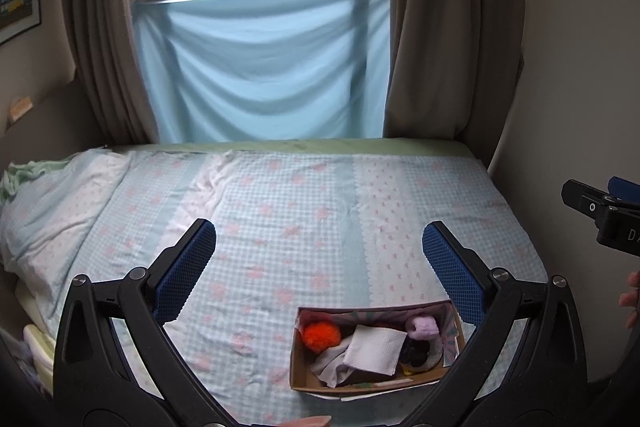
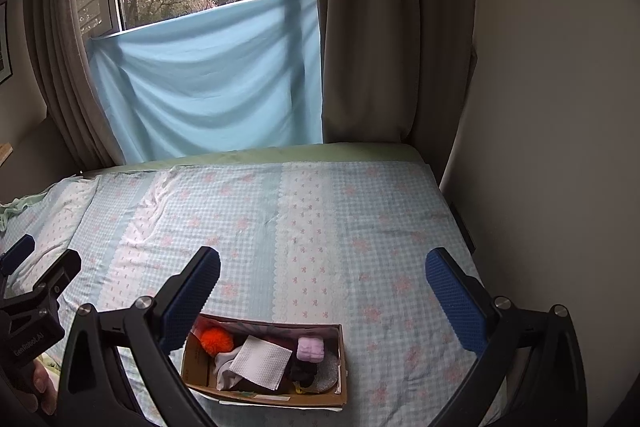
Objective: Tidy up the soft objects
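A cardboard box sits on the bed near its front edge; it also shows in the right wrist view. Inside lie an orange pompom, a white paper towel, a lilac soft item, a grey cloth and dark items. My left gripper is open and empty above the bed behind the box. My right gripper is open and empty, also above the bed; its body shows at the right edge of the left wrist view.
The bed has a blue checked sheet with pink flowers. A wall runs along its right side. Brown curtains and a light blue cloth hang at the window behind. A pillow lies at left.
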Motion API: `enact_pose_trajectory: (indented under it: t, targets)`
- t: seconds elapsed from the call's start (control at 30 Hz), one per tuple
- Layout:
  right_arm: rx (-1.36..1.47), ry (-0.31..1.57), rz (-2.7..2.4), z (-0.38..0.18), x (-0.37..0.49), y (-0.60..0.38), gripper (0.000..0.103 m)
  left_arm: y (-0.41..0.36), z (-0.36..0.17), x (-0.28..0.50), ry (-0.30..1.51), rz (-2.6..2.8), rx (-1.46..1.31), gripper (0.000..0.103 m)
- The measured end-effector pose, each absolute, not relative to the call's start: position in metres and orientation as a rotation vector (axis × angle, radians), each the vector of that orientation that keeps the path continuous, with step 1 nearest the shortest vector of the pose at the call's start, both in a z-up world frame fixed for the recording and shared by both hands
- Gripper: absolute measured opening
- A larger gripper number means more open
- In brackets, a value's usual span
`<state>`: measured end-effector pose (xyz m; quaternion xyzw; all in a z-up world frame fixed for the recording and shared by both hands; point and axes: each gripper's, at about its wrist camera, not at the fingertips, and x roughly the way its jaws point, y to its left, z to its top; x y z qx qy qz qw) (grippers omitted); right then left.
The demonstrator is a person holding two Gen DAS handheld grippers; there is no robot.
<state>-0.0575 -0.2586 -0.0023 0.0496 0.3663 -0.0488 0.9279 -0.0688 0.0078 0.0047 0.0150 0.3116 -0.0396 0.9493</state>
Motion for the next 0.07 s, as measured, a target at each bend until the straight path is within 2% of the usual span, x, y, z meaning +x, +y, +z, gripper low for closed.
enact_pose_trajectory:
  t: [0.07]
  targets:
    - [0.1,0.757,-0.1,-0.0037,-0.0568,-0.2579,0.102,0.0082,0.0022,-0.0673,0.643,-0.084,0.025,0.103]
